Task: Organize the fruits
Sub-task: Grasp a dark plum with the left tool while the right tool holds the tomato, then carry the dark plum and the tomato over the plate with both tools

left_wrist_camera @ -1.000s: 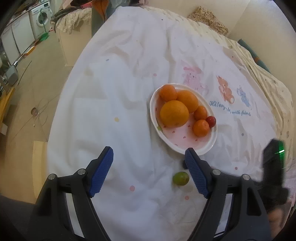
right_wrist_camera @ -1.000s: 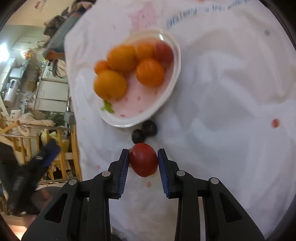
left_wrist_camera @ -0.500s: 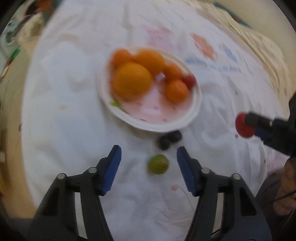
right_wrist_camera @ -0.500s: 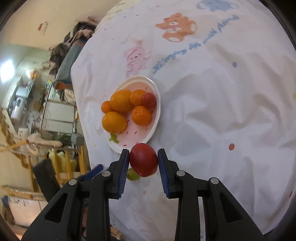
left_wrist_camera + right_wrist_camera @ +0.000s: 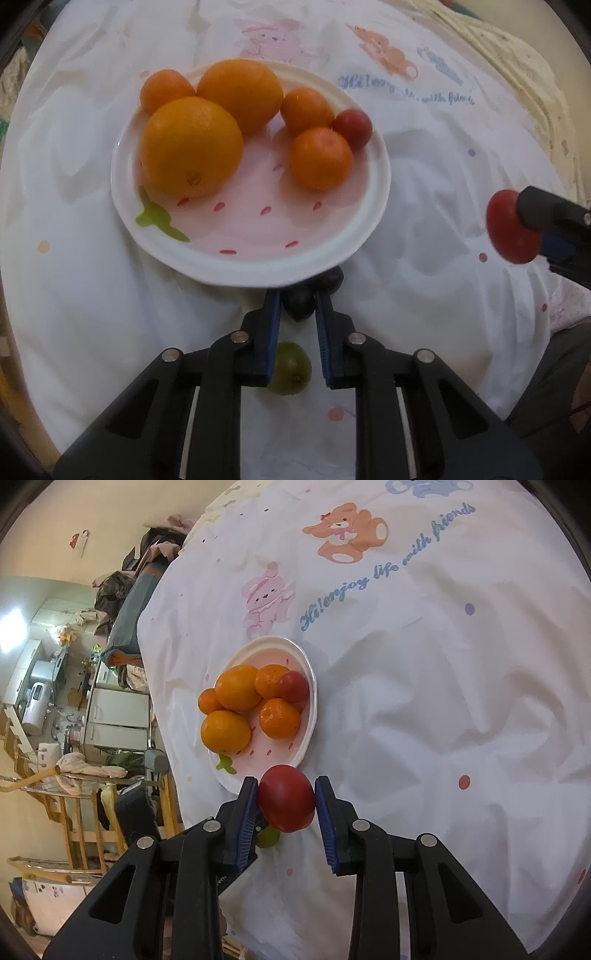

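A white plate (image 5: 258, 267) on the cartoon-print sheet holds two big oranges (image 5: 190, 149), three small mandarins (image 5: 319, 158) and a small red fruit (image 5: 352, 127). Just below its near rim lie two small dark fruits. My left gripper (image 5: 297, 301) points steeply down and is shut on the nearer dark fruit (image 5: 299, 309); the other dark fruit (image 5: 333, 280) touches it on the right. A green fruit (image 5: 291, 369) lies under the left fingers. My right gripper (image 5: 286, 794) is shut on a red fruit (image 5: 286, 799), held above the sheet, right of the plate (image 5: 312, 701).
The white sheet (image 5: 443, 701) covers a soft, wrinkled surface that drops off at the left edge. Beyond that edge are a wooden rack (image 5: 74, 823), cabinets (image 5: 118, 716) and piled clothes (image 5: 147, 554). A patterned cover (image 5: 517, 74) borders the sheet at far right.
My left gripper came down toward the plate's near rim and closed from wide open onto a dark fruit. My right gripper drew back and up with the red fruit, then held still.
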